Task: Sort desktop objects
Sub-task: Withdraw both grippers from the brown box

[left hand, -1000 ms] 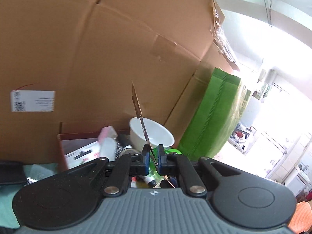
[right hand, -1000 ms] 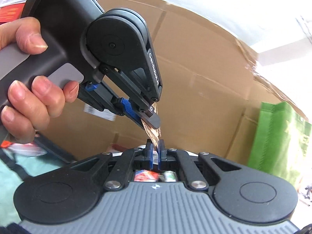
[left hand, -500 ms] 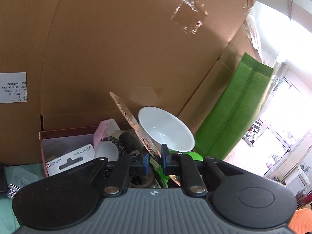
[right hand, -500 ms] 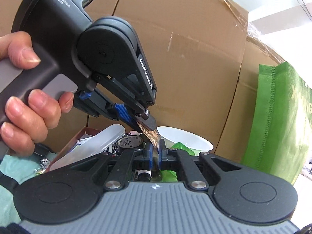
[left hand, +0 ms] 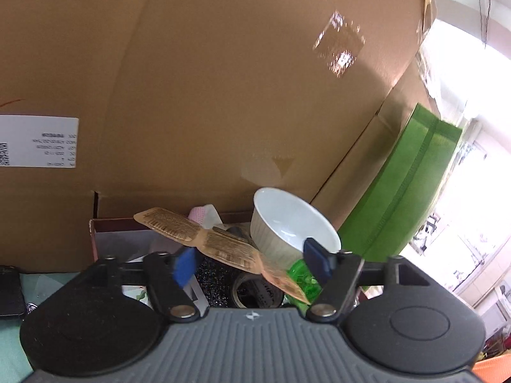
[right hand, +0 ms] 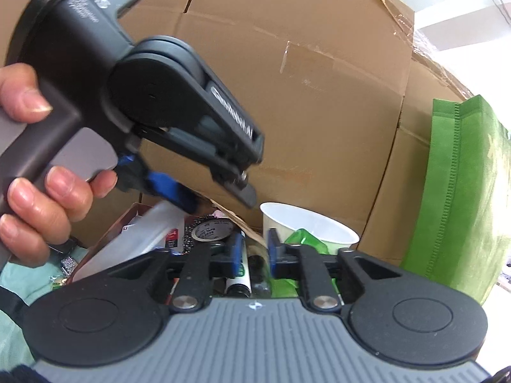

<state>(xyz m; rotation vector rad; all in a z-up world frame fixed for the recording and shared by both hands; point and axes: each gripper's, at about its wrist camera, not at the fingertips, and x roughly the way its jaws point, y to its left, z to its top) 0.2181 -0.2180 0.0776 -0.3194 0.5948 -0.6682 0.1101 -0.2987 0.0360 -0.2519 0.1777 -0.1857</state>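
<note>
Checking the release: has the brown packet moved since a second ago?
Yes. The brown packet has tipped from upright to flat, dropped toward the white bowl as the left claw opened.

- We are looking at what seems a storeroom or workroom corner, not a tidy home.
- Large cardboard cartons (left hand: 223, 79) are standing as a wall, one bearing a shipping label (left hand: 38, 142).
- A green fabric bag (right hand: 463, 198) is leaning beside them.
- A small box (right hand: 105, 239) is overflowing with mixed oddments: white bowl (left hand: 293, 223), tape roll (right hand: 212, 229).
</note>
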